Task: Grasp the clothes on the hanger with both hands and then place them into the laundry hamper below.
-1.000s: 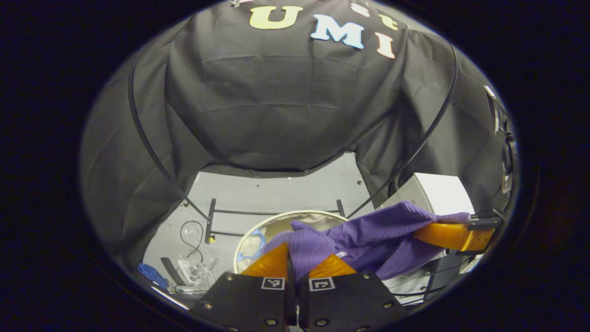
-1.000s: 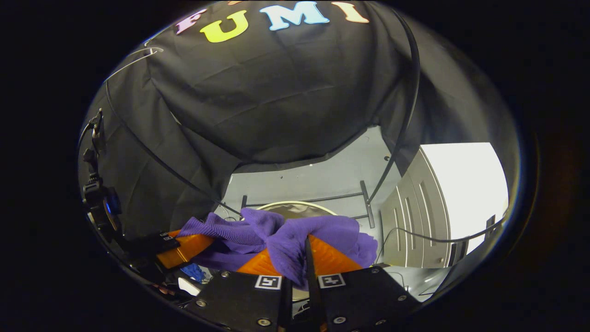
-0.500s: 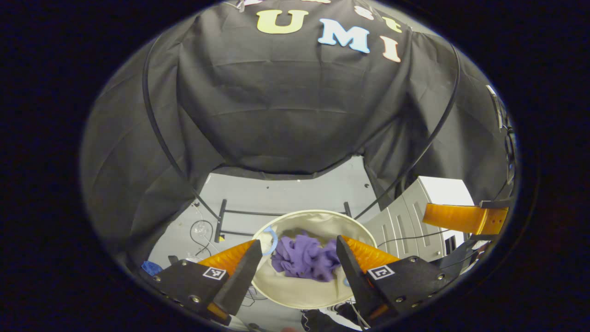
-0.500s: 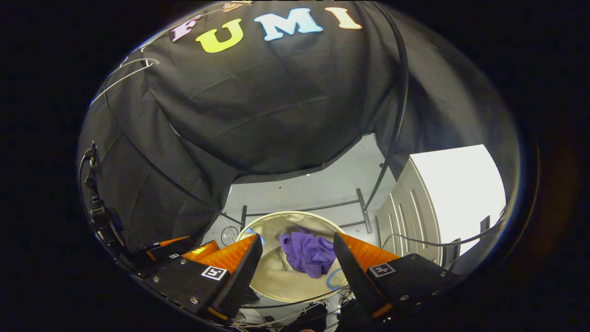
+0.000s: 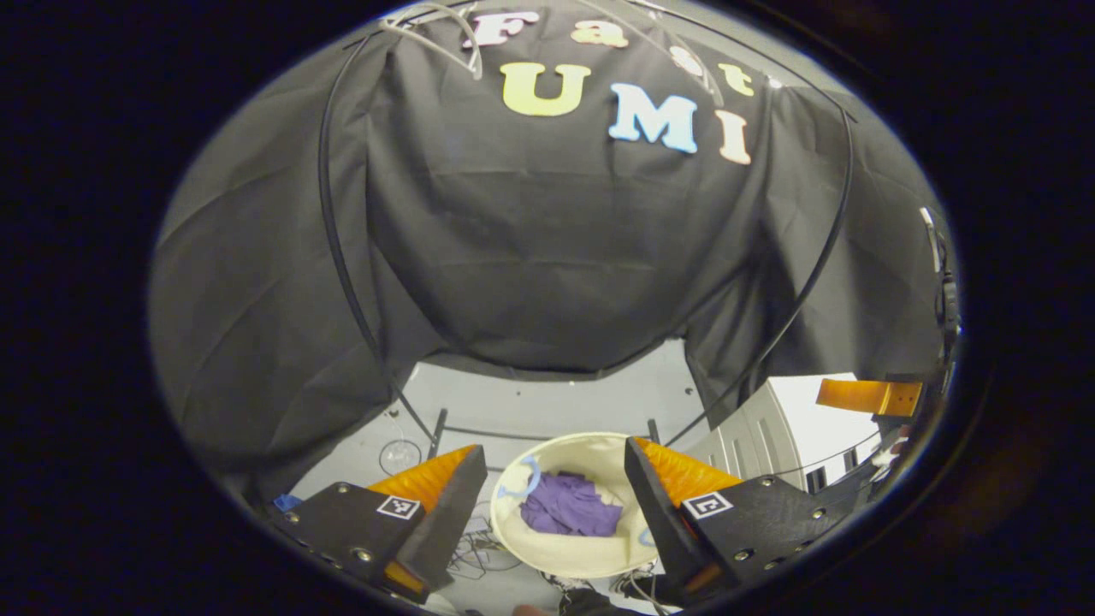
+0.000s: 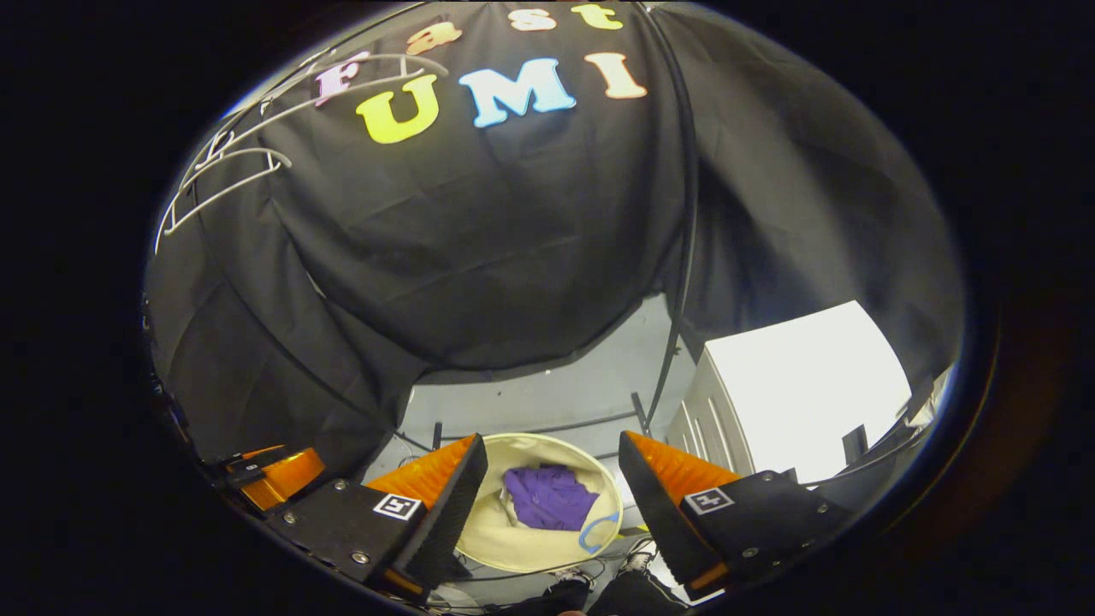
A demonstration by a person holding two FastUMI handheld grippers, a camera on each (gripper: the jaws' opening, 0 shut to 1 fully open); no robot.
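— While both tools hung above the hamper (image 5: 590,560), what did we have hold of?

— Nothing. Our left gripper (image 5: 554,496) had its jaws spread wide and empty, and our right gripper (image 6: 552,488) stood the same, wide apart with nothing between the fingers.

— And the clothes?

— We saw the purple garment (image 5: 571,516) lying crumpled inside the round cream hamper, down between the fingers of the left gripper view. The right gripper view showed the same bundle (image 6: 547,498) resting in the hamper (image 6: 513,547), next to a blue loop at its inner wall.

— So which step were we at?

— We judged the drop as done: the garment sat fully within the rim, clear of both tools. A bare wire hanger (image 6: 224,175) hung high against the black cloth, with nothing on it that we could see.

— What did the next move call for?

— Little, we thought. We needed only to lift both grippers clear. Whether more clothes waited elsewhere, we could not tell.
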